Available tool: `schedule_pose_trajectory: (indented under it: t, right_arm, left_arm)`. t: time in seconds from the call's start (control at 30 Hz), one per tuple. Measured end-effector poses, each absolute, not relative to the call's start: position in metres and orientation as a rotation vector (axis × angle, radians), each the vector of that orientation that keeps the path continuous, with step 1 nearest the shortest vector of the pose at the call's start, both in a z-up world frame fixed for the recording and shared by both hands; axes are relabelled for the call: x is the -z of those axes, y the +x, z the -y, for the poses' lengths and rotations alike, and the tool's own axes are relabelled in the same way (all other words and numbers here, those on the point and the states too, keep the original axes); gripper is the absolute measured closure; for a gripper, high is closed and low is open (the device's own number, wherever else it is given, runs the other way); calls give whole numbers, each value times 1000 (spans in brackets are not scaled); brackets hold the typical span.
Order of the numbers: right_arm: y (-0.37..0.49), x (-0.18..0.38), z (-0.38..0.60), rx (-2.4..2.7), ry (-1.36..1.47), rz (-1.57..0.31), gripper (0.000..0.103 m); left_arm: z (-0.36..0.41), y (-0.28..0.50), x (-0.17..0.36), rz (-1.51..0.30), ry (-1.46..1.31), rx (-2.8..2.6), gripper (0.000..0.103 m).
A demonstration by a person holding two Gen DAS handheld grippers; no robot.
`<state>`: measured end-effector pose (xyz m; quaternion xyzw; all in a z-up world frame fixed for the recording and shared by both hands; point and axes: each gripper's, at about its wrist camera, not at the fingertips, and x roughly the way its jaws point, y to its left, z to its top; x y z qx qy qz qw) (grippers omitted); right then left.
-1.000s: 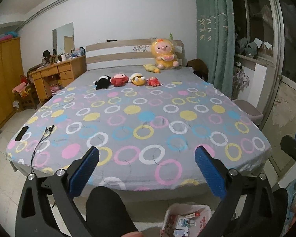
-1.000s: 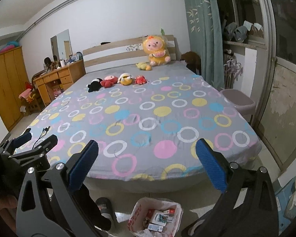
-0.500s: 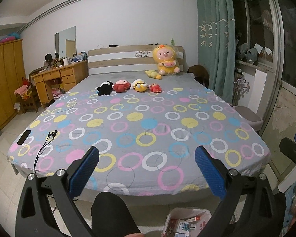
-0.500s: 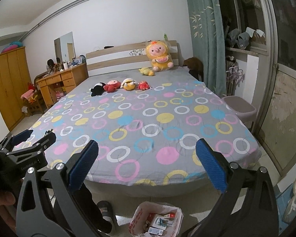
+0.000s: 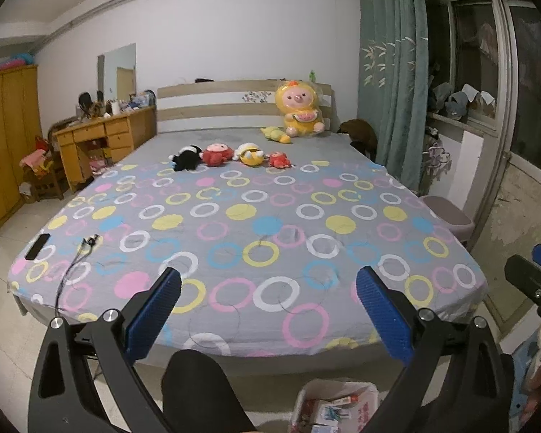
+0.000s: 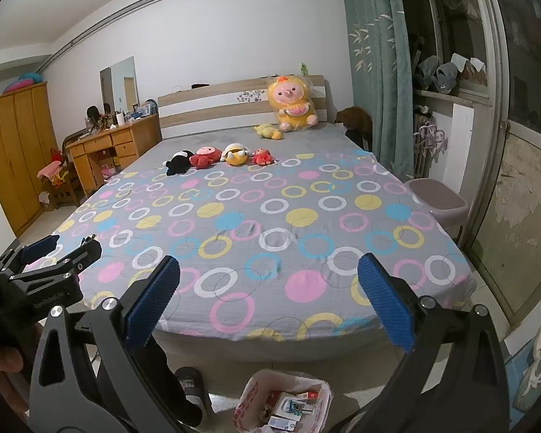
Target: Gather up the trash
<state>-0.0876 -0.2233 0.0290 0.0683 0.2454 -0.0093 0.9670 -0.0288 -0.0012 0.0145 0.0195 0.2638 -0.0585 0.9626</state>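
Both hand-held grippers, the left gripper [image 5: 267,310] and the right gripper [image 6: 268,305], were held at the foot of the wide bed with its grey sheet printed in coloured rings [image 6: 270,216]; each had its blue-padded jaws spread wide and held nothing. The task's thing, a thin white plastic trash bag with red print [image 6: 249,406], stood on the floor just below the foot of the bed, its mouth open and small cardboard boxes and packets [image 6: 288,409] lying inside. In the left wrist view the same bag [image 5: 301,397] appeared at the lower edge, partly cut off.

Handling, as judged: the bag looked light, soft and easily crumpled, with film that could slip or tear under a hard pinch. The rolled rim at the mouth seemed the best place to grip, gathering a fold between the pads; a grip low on the wall would likely spill the contents.

Well up the bed from its foot lay a row of small plush toys [image 6: 216,155]; a black phone [image 5: 37,246] and a thin cable [image 5: 72,270] lay at the bed's near left corner.
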Motion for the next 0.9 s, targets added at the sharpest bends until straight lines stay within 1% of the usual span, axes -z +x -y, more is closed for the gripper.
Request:
schedule_pose_trajectory:
  t: [0.9]
  right_arm:
    - [-88,-30,223,15,140,-498,7]
  left_arm:
    - [-10,-27,-3,-559,26,83,8]
